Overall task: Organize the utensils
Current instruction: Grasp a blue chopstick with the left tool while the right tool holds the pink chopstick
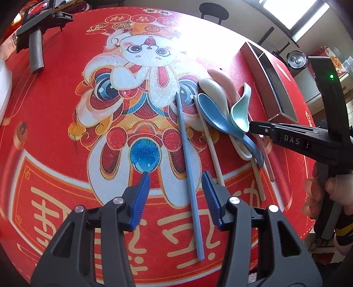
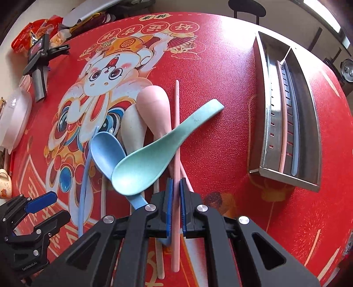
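My right gripper [image 2: 176, 183] is shut on a pink chopstick [image 2: 176, 123] that runs under a green spoon [image 2: 152, 156]. The green spoon rests on a pile with a blue spoon [image 2: 106, 152], a white spoon [image 2: 131, 128] and a pink spoon [image 2: 154, 110]. My left gripper [image 1: 176, 176] is open above a blue chopstick [image 1: 187, 159] on the red mat. The right gripper [image 1: 253, 127] shows in the left wrist view at the spoon pile [image 1: 220, 110]. A steel utensil tray [image 2: 264, 123] at the right holds a pink chopstick [image 2: 283, 114] and a blue one [image 2: 295, 132].
A white chopstick [image 1: 211, 145] lies beside the blue one. A spare gripper handle [image 2: 38, 66] lies at the far left of the round table. A white dish [image 2: 15, 117] and snack bags [image 2: 35, 28] sit at the left edge. A chair [image 2: 246, 8] stands behind.
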Demonstrator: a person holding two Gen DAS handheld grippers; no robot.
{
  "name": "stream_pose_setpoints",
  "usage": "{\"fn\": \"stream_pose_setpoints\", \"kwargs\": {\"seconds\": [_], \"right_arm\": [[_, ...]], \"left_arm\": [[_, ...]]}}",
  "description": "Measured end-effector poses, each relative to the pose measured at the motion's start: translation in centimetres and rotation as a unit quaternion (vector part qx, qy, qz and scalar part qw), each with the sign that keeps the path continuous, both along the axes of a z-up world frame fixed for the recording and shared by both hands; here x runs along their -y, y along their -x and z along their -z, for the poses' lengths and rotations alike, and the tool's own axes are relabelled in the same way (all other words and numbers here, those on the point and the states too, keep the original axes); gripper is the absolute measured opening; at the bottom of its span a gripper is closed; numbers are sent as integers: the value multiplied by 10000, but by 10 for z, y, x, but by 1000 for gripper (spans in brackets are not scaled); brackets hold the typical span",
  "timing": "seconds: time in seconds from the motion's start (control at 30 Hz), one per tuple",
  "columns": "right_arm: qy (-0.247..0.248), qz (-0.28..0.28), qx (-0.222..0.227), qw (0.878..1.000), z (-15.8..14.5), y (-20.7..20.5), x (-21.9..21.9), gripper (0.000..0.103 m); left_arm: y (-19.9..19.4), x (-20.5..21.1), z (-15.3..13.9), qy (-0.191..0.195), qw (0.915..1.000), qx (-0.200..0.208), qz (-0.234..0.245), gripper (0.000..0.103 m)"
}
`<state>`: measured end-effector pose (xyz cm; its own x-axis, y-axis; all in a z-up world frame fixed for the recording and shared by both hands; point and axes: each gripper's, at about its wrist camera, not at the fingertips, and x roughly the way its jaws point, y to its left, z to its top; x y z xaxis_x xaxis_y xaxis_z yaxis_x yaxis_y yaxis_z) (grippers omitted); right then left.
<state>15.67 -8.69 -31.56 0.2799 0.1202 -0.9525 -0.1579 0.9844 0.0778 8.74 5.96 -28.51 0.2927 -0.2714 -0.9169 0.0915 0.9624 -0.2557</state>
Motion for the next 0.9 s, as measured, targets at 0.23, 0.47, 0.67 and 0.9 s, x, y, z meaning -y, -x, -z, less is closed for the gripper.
{"fn": "stream_pose_setpoints", "kwargs": {"seconds": [0.23, 0.47, 0.67, 0.9], "right_arm": [[-364, 207, -115, 9991, -4, 23, 18, 7], [-723, 403, -137, 9965, -5, 48, 38, 7], [-939, 405, -119, 9947, -8, 60, 46, 7], [-819, 474, -192, 9953, -5, 73, 60, 7]], "left_arm": [[4, 10, 4, -60, 10000, -55, 34, 48], [8, 22, 13, -372, 9992, -108, 98, 39], [12, 31, 13, -815, 9966, 59, 98, 34], [18, 44, 15, -1232, 9918, 335, -30, 35]]}}
